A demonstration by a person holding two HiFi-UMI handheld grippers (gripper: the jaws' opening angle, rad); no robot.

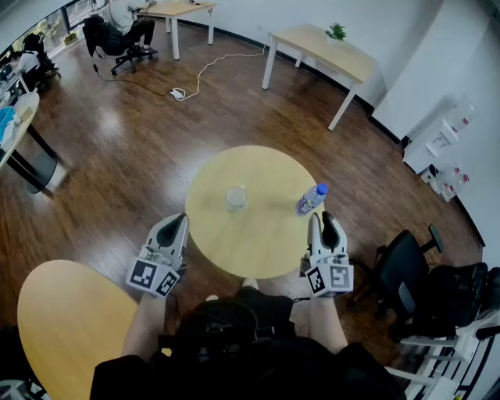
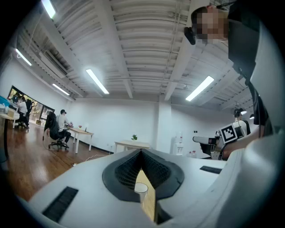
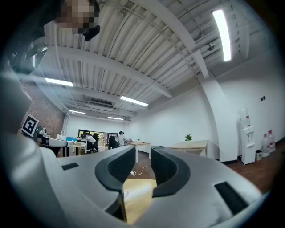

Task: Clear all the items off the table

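Over glossy dark plank flooring (image 1: pixel 133 148) stands a round pale-wood table (image 1: pixel 258 254), the left gripper (image 1: pixel 178 220) at its near edge closed and empty, the right gripper (image 1: pixel 324 219) slightly parted on nothing, with a clear glass cup (image 1: pixel 235 198) mid-frame and a blue-capped clear plastic bottle (image 1: pixel 311 199) to its right.

This is an open-plan office. Beyond the round table (image 1: pixel 262 246), across a dark wood floor (image 1: pixel 133 148), stand plain pale desks. The desk (image 1: pixel 312 45) far beyond it to the right bears a small plant (image 1: pixel 336 32). At another desk (image 1: pixel 183 8), far beyond it to the left, a person (image 1: pixel 121 12) sits on a black swivel chair (image 1: pixel 117 43). A white cable (image 1: pixel 215 62) runs over the floor to a power strip (image 1: pixel 178 94). Just right of the round table stands an office chair (image 1: pixel 406 269). Far off to the table's right, a water cooler (image 3: pixel 246 133) stands by the white wall. Strip lights (image 3: pixel 224 33) hang from a ribbed ceiling (image 3: pixel 133 53).
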